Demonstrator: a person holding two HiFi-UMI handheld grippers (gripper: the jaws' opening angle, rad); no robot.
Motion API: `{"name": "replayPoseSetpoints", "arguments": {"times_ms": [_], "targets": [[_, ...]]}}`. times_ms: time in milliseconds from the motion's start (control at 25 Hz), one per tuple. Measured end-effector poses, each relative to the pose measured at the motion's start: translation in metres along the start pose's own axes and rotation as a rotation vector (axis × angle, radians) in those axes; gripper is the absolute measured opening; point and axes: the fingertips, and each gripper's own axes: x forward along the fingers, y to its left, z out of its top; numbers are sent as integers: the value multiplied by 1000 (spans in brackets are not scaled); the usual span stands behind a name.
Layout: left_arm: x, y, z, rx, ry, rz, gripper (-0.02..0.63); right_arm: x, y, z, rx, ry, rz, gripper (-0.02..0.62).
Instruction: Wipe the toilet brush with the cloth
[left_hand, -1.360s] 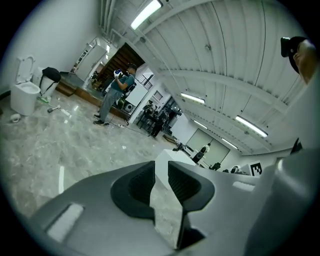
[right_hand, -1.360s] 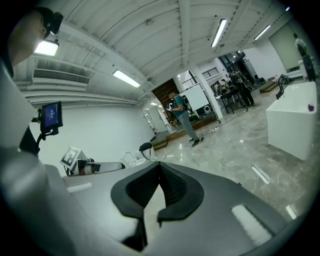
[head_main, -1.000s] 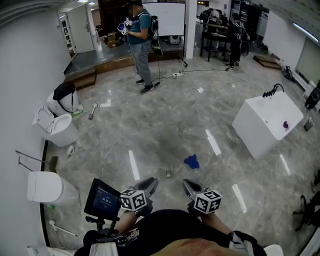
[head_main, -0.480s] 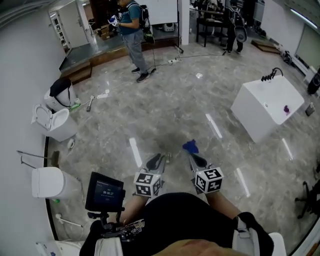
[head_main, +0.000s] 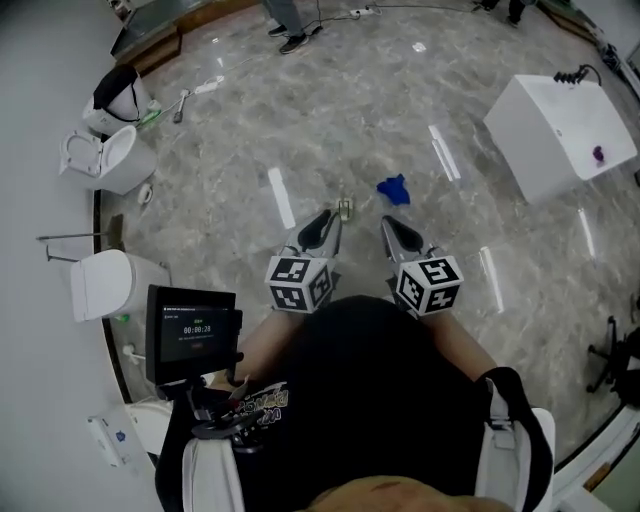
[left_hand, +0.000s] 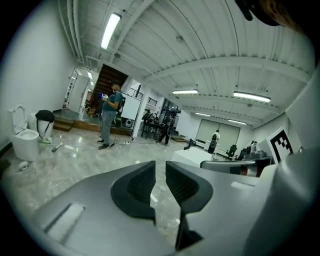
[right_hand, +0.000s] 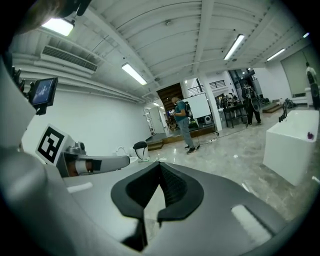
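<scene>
Cloth: we see the blue cloth (head_main: 393, 189) crumpled on the floor (head_main: 350, 120), just ahead of the right gripper's tips and apart from them. It is a lump with no clear long axis.
Toilet brush: we cannot pick it out for certain. A small pale object (head_main: 345, 208) stands on the floor just left of the cloth, between the lines of the two grippers. It is too small to name, and its axis is unreadable from above.
Other candidate: a long-handled tool (head_main: 181, 107) lies flat on the floor well away, near the toilet (head_main: 105, 160). In the head view its long axis runs roughly up the picture.
Left gripper (head_main: 322, 222): held out in front of the body, marker cube on top, pointing forward and a little down at the floor, angled slightly toward the other gripper. In its own view (left_hand: 160, 177) the jaws have just been closing and are clenched to a thin slit, with nothing between them but floor beyond.
Right gripper (head_main: 397, 228): beside the left at the same reach, cube on top, also aimed forward and slightly down. Its jaws (right_hand: 160, 172) are pressed together and empty.
Hands: both forearms come out from the torso side by side, near each other and not touching.
Surroundings: a white box-shaped unit (head_main: 555, 140) stands far right, and another person (left_hand: 107, 122) stands far off.
</scene>
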Motion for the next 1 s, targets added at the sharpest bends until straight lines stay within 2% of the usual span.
{"name": "replayPoseSetpoints", "arguments": {"times_ms": [200,520,1000], "targets": [[1,-2,-1,4,-4,-1,63,3,-4,-6,55,14,17,2],[-2,0,-3,-14,8,4,61,3,6,-5,38,20,48,2],[-3,-7,-3,26,16,-30,60,-2,9,-6,33,-3,37,0]]}}
